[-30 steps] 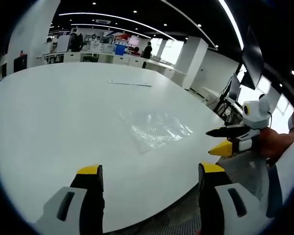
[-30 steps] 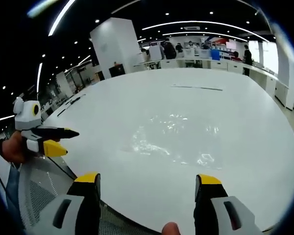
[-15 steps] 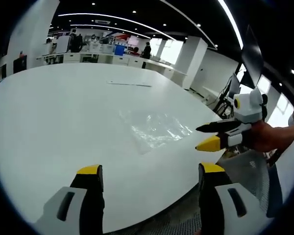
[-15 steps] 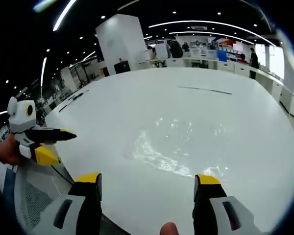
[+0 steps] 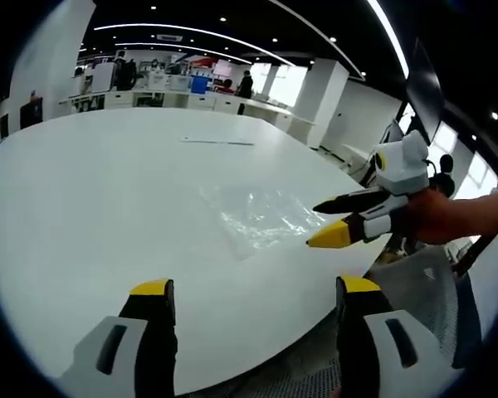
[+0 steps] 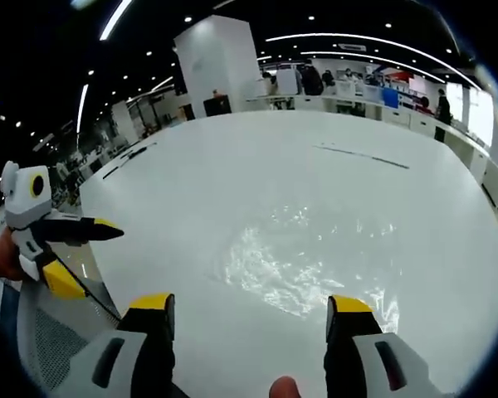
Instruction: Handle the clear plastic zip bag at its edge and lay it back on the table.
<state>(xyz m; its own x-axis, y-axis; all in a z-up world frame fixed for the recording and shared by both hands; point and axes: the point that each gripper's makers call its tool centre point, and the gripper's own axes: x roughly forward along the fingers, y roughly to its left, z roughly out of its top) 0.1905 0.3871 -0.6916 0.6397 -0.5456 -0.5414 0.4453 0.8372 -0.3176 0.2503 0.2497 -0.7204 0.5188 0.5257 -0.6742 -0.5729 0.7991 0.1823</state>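
Observation:
The clear plastic zip bag [image 5: 257, 215] lies flat and crinkled on the white table [image 5: 100, 191]. In the left gripper view my left gripper [image 5: 253, 290] stands open near the table's front edge, well short of the bag. From the right of that view my right gripper [image 5: 314, 224] reaches in, held by a hand, open, its yellow tips close to the bag's near corner. In the right gripper view the bag [image 6: 307, 257] lies just ahead of the open right gripper [image 6: 251, 305]. The left gripper [image 6: 95, 261] shows at the left there, open, off the table's edge.
A thin dark strip [image 5: 216, 142] lies further back on the table [image 6: 216, 166]. A grey mesh chair [image 5: 415, 290] sits below the table's edge. Desks, a white pillar [image 6: 224, 62] and people stand far behind.
My right gripper has moved forward over the table's edge and nearer to the bag. The left gripper and the bag have stayed put.

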